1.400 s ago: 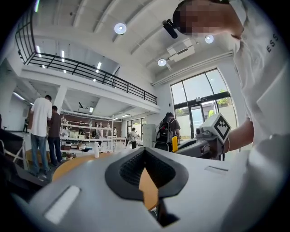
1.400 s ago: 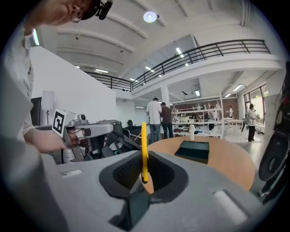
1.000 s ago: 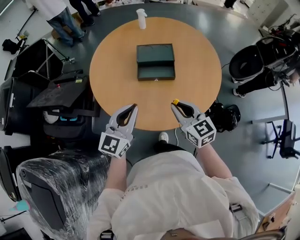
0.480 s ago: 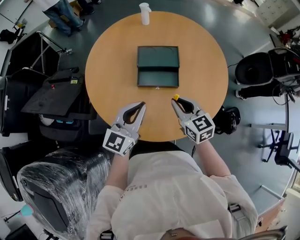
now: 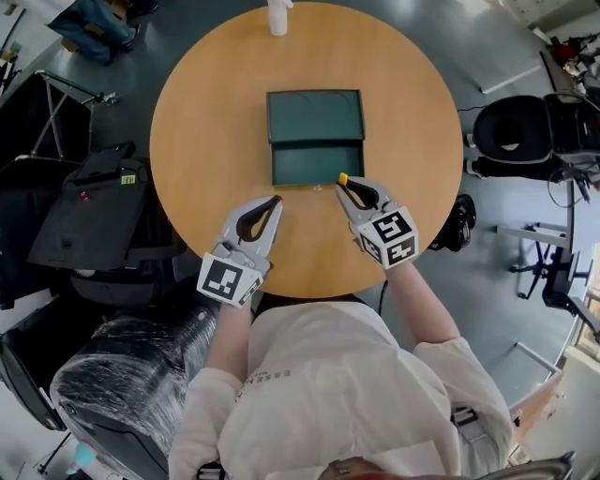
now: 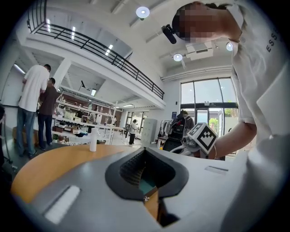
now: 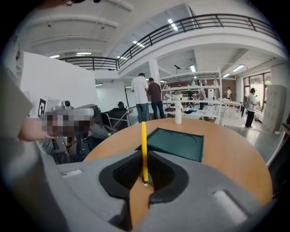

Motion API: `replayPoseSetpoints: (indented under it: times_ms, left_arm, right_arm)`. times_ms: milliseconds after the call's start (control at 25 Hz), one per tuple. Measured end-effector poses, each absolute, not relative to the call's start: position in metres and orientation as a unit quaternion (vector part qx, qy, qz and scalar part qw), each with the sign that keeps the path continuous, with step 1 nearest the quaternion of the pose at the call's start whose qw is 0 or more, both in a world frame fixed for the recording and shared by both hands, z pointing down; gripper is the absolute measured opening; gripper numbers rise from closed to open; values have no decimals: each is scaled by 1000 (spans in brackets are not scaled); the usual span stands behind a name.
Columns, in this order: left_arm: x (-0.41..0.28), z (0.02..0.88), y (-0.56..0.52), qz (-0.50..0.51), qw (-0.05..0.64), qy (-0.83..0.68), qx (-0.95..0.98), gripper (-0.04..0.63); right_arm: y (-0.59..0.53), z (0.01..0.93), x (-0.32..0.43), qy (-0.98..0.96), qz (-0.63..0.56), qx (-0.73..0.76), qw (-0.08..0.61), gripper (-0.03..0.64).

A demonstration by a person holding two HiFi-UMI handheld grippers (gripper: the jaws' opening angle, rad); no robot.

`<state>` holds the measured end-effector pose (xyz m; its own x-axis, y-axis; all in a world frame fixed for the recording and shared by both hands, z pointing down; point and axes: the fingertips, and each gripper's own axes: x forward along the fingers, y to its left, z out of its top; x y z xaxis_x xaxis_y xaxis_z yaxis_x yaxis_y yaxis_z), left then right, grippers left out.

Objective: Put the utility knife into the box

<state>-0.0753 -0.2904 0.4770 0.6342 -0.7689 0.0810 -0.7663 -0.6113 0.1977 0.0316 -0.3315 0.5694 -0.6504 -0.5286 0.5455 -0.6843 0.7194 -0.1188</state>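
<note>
The dark green box [image 5: 316, 137] lies open in the middle of the round wooden table [image 5: 202, 131], its lid folded back on the far side. My right gripper [image 5: 342, 182] is shut on the yellow utility knife [image 5: 343, 177], right at the box's near right corner. In the right gripper view the utility knife [image 7: 144, 147] stands upright between the jaws of the right gripper [image 7: 145, 183], with the box [image 7: 177, 143] just beyond. My left gripper [image 5: 276, 202] hovers over the table short of the box's near left corner. Its tips meet and hold nothing, as the left gripper view confirms [image 6: 145, 197].
A white bottle [image 5: 277, 17] stands at the table's far edge. Black cases and stands [image 5: 89, 202] crowd the floor to the left. A plastic-wrapped chair [image 5: 122, 375] is at the lower left, and dark chairs [image 5: 525, 136] stand to the right. Two people [image 7: 147, 97] stand far off.
Both grippers have moved forward over the table towards the box. The right one, still holding the knife, has gone from the table's near edge to the box's near right corner.
</note>
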Motion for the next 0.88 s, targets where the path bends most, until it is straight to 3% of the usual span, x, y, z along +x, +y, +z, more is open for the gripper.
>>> replayPoseSetpoints:
  times_ms: [560, 880]
  left_arm:
    - [-111, 514, -337, 5, 154, -429, 890, 17]
    - [-120, 526, -341, 5, 170, -436, 884, 17]
  right_arm:
    - [-392, 682, -4, -849, 166, 274, 420, 34]
    - [-392, 718, -13, -830, 176, 244, 469, 35]
